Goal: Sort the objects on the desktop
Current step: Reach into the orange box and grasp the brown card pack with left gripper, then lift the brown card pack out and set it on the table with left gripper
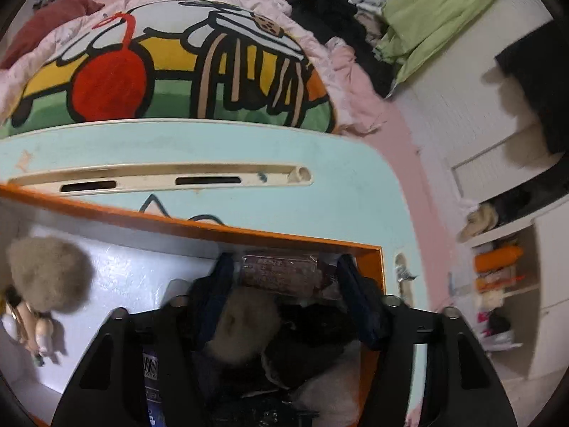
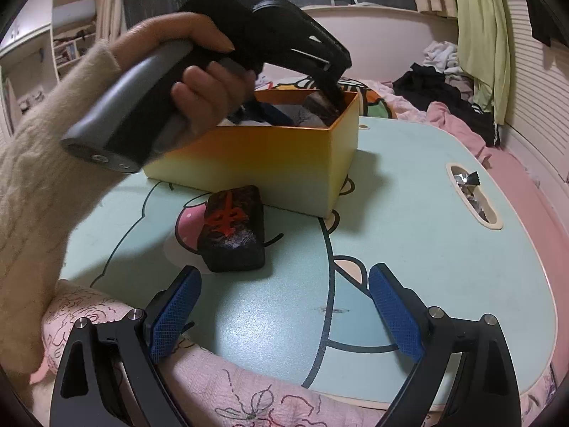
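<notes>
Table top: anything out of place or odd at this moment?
One item: a black block with a red character lies alone on the blue table, outside the orange box holding the other things. Crumpled foil wrappers fill the table's slot.

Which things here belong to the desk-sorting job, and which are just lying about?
Job:
- orange box
- black block with red character
- wrapped brown packet between the left gripper fingers
- right gripper, open and empty

Lying about:
- clothes heap
- green curtain
- cartoon pillow
</notes>
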`<state>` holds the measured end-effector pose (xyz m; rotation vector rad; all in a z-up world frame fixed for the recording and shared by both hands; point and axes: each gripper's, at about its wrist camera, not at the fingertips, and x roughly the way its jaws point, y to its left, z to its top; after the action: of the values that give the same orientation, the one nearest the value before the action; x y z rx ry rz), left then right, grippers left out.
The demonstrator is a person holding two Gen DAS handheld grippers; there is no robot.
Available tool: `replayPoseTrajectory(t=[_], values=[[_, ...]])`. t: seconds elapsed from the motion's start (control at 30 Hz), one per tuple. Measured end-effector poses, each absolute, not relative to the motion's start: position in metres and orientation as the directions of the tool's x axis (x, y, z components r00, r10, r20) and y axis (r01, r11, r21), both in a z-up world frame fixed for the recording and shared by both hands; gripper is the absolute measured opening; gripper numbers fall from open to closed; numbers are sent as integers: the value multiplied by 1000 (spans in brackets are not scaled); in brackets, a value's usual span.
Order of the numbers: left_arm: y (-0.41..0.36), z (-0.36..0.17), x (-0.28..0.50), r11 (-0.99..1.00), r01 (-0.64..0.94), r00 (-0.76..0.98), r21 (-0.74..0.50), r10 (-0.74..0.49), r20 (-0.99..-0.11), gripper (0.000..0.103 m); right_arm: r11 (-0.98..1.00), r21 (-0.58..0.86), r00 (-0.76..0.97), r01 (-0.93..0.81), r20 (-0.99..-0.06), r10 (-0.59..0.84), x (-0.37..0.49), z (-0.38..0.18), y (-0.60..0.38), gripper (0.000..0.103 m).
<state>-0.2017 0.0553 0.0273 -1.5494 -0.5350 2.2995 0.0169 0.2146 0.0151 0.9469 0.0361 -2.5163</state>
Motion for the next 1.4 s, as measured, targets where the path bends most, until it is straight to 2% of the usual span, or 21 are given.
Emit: replayPoseTrajectory(t=[0.1, 0.3, 0.43, 0.5, 0.67, 0.73, 0.87, 0.93, 0.97, 1.0, 1.1, 1.17, 1.2, 1.27, 1.4], values=[[50, 37, -192, -851, -104, -396, -514, 510, -763, 44, -899, 130, -664, 418, -631, -400, 17, 15, 214, 95], [28, 77, -161, -788, -196, -498, -584, 593, -633, 44, -899, 130, -664, 418, -631, -400, 17, 15, 215, 95], [2, 106, -102, -803, -266, -600, -533, 571, -561, 44, -899, 130, -664, 417, -631, -400, 18, 15, 214, 95], [-18, 106, -56, -842, -278, -673, -462, 514, -532, 44, -900, 128, -665, 417, -632, -398, 18, 15, 215, 95], [-45, 66, -4, -943, -168, -772, -287, 307, -556, 42, -899, 129, -665, 418, -631, -400, 18, 15, 215, 95], [-45, 49, -2, -956, -155, -769, -250, 276, -576, 42, -899, 129, -665, 418, -631, -400, 18, 15, 216, 95], [-30, 16, -18, -971, -167, -683, -171, 239, -691, 43, -899, 129, -665, 419, -630, -401, 18, 14, 217, 95], [-26, 15, -17, -979, -163, -688, -121, 201, -698, 54, -899, 127, -667, 419, -629, -400, 18, 15, 217, 95], [-26, 17, -12, -982, -158, -697, -101, 184, -693, 70, -899, 126, -667, 418, -629, -399, 18, 15, 218, 95], [-26, 19, -7, -984, -157, -713, -85, 173, -679, 80, -900, 126, -667, 418, -630, -398, 18, 15, 219, 95], [-25, 20, 19, -986, -168, -758, -3, 131, -639, 83, -899, 126, -667, 419, -630, -399, 19, 15, 218, 95], [-22, 7, 28, -981, -183, -735, 60, 96, -671, 84, -899, 125, -667, 419, -630, -398, 19, 15, 218, 95], [-19, -2, 28, -980, -187, -721, 71, 88, -687, 88, -900, 124, -667, 419, -631, -397, 18, 15, 219, 95], [-24, -8, 22, -989, -147, -754, 13, 104, -649, 94, -899, 119, -669, 421, -630, -396, 20, 15, 220, 95], [-21, -16, 12, -997, -79, -771, 28, 43, -636, 95, -899, 121, -667, 421, -631, -397, 20, 15, 223, 95]])
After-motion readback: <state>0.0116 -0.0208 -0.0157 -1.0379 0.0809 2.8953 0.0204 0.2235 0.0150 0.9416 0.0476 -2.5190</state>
